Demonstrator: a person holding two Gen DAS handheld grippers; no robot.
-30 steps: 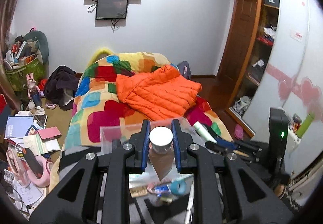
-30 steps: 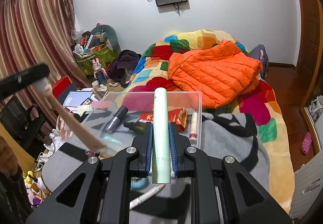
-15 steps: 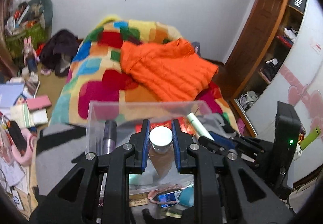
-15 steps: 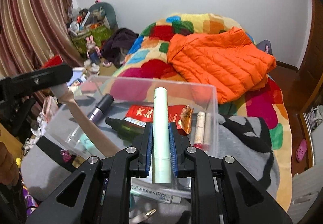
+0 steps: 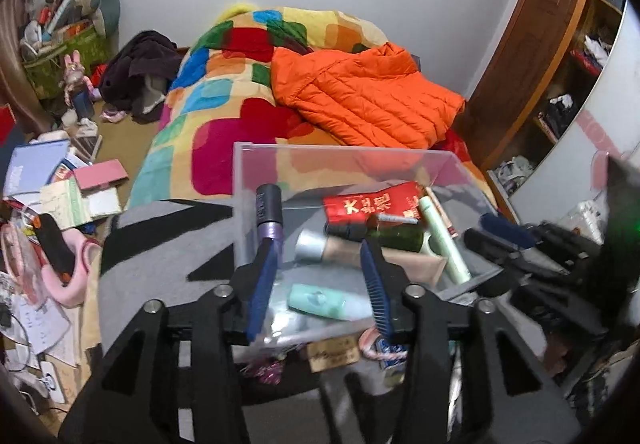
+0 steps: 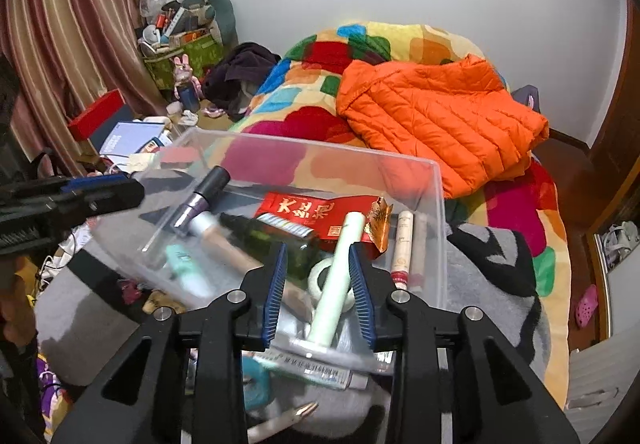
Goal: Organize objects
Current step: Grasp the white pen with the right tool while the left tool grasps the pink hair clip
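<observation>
A clear bin sits on a grey-and-black blanket at the near end of a bed with a patchwork quilt and an orange jacket; the floor at left is cluttered. Both grippers hang over the bin's near rim. The left gripper has just been opening, its beige tube lying loose inside. The right gripper has just been opening too, with the pale green tube between its pads (neither pad pressing). A red packet bears gold characters, unreadable.

Orange jacket on patchwork quilt
</observation>
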